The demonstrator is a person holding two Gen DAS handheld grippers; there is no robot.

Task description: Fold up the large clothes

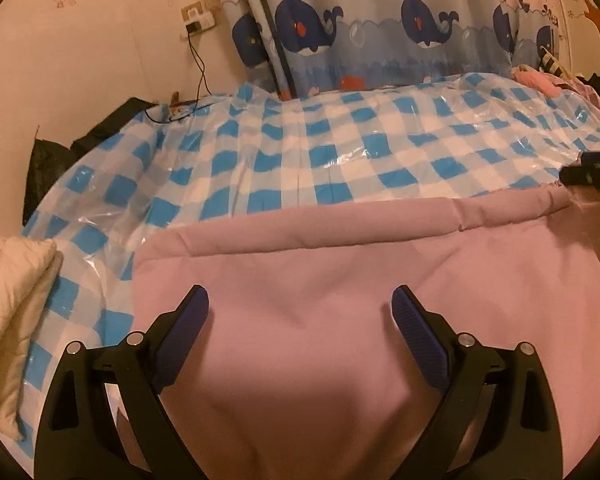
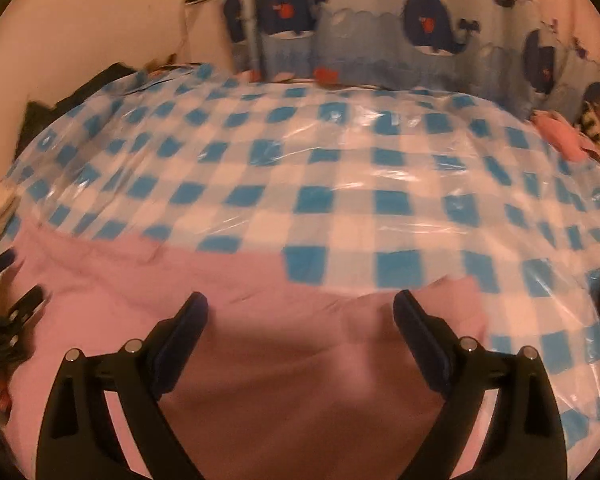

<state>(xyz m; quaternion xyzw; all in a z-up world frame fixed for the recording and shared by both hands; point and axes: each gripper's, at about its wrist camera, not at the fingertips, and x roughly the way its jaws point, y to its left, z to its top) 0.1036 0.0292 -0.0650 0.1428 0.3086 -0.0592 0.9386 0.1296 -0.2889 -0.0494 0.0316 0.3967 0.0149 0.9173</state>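
Note:
A large pink garment [image 1: 339,292] lies spread flat on a bed covered with blue-and-white checked plastic sheet [image 1: 319,148]. Its far edge forms a folded hem running left to right. My left gripper [image 1: 300,308] is open and empty, hovering just above the pink cloth near its left side. In the right wrist view the same pink garment [image 2: 180,292] fills the lower left, and my right gripper [image 2: 300,312] is open and empty above its right end, near the checked sheet [image 2: 339,184]. The right gripper's tip [image 1: 591,176] shows at the left view's right edge.
A whale-print curtain [image 1: 379,28] hangs behind the bed. A cream quilted cloth [image 1: 8,312] lies at the left. Dark items [image 1: 52,152] sit by the wall at far left, with a wall socket and cable [image 1: 198,24]. Pink and striped clothes [image 1: 539,76] pile at far right.

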